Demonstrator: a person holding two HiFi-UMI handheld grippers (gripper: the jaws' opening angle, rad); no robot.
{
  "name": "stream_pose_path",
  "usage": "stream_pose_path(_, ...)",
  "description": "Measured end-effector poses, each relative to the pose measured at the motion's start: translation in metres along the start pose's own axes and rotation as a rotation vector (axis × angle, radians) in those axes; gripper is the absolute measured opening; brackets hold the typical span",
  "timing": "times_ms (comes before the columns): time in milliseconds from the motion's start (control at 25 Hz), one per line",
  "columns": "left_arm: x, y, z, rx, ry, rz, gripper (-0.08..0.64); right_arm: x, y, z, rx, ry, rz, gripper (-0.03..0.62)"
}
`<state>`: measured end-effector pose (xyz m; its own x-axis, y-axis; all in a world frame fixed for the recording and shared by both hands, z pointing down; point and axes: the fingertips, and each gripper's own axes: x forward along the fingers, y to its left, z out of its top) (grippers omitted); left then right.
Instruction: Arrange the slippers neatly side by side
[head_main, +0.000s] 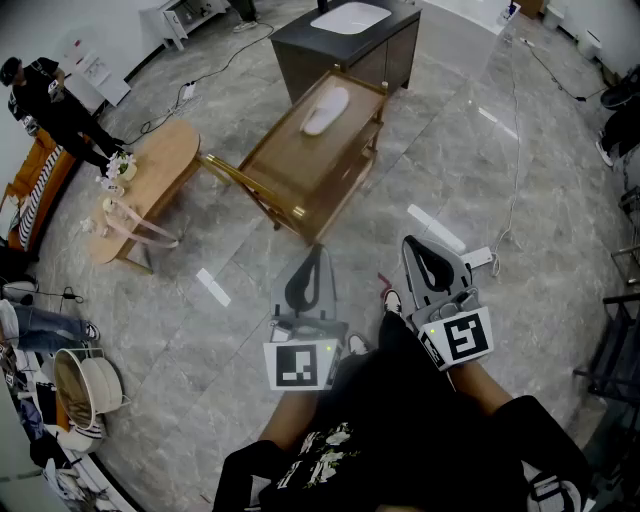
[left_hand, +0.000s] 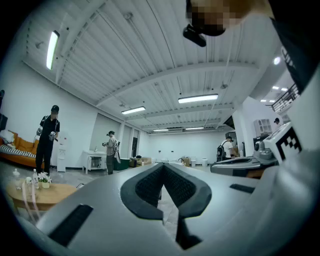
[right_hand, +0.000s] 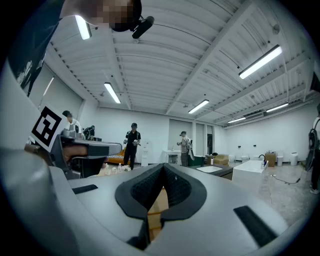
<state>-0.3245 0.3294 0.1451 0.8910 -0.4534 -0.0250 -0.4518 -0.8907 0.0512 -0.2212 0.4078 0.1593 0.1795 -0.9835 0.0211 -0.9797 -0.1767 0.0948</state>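
In the head view a white slipper (head_main: 324, 110) lies on the top of a wooden rack (head_main: 290, 175) ahead of me. Only this one slipper shows. My left gripper (head_main: 312, 252) is held low in front of my body, well short of the rack, jaws shut and empty. My right gripper (head_main: 417, 243) is beside it on the right, also shut with nothing held. In the left gripper view the left gripper (left_hand: 163, 167) points level across the room, jaws closed at the tip. The right gripper (right_hand: 162, 167) looks the same in the right gripper view, with the wooden rack (right_hand: 156, 205) showing through the slot.
A dark cabinet with a white basin (head_main: 350, 20) stands behind the rack. A low oval wooden table (head_main: 150, 180) with small items is at the left. A person (head_main: 50, 105) stands at the far left. Cables (head_main: 515, 150) run over the grey floor. Other people stand far off.
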Motion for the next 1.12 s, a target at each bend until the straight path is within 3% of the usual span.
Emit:
stream_pose_path(320,0.01,-0.01,0.003,0.017,-0.024,-0.01,0.0,0.002,-0.013,-0.005,0.017,-0.012,0.008,-0.003)
stream_pose_path(560,0.031,-0.021,0.005,0.038,-0.015,-0.01,0.0,0.012,-0.021,-0.005,-0.032,-0.018,0.095,-0.003)
stream_pose_path(1120,0.112,-0.033,0.009,0.102,0.008,0.027,0.0,0.061,-0.094,-0.003,0.028,-0.076,0.131,-0.003)
